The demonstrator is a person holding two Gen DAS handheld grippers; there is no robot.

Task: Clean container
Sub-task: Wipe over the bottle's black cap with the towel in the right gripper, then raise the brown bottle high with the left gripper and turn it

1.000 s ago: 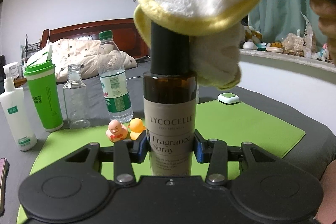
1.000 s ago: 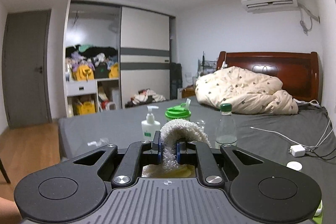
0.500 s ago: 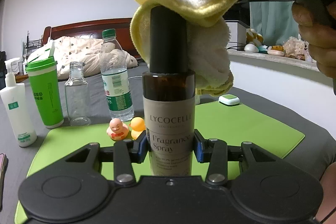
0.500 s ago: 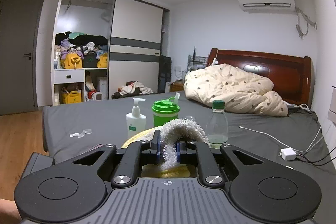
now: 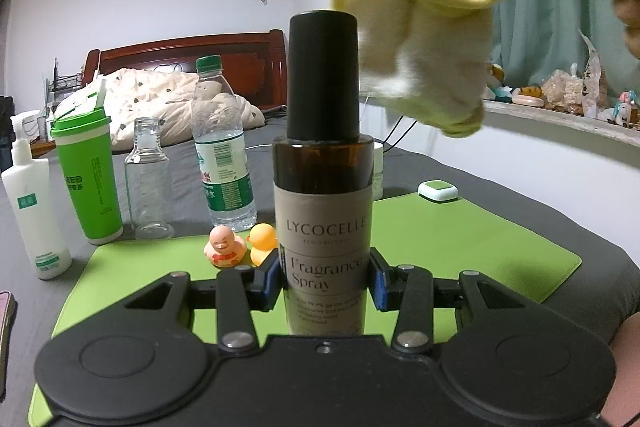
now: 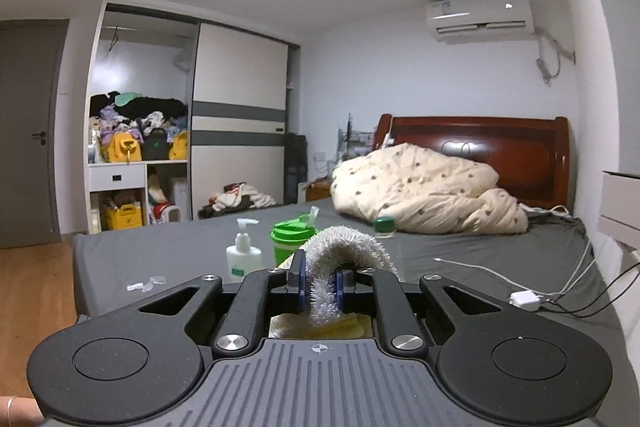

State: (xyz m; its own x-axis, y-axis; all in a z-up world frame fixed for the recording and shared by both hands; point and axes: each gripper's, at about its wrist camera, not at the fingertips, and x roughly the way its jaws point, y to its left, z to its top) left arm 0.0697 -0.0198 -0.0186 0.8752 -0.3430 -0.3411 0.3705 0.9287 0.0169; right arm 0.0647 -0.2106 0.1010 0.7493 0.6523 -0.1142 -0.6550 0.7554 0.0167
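While the spray bottle (image 5: 323, 187) stood upright over the green mat (image 5: 460, 243), the left gripper (image 5: 324, 281) had its fingers closed on the labelled lower body, one blue pad on each side. Its black cap (image 5: 323, 75) was bare — the cloth (image 5: 424, 39) hung just up and to the right of it, blurred, and whether it touched the cap could not be told. That yellow-edged white cloth was pinched in the right gripper (image 6: 321, 285), whose fingers were nearly together on a fold of it; the rest bulged up and forward.

Just behind the bottle sat two small ducks (image 5: 240, 245) on the mat. Farther back on the grey bed (image 5: 500, 187) stood a water bottle (image 5: 224, 147), an empty glass bottle (image 5: 147, 179), a green cup (image 5: 88, 171) and a white pump bottle (image 5: 34, 203) — in a loose row at the left.
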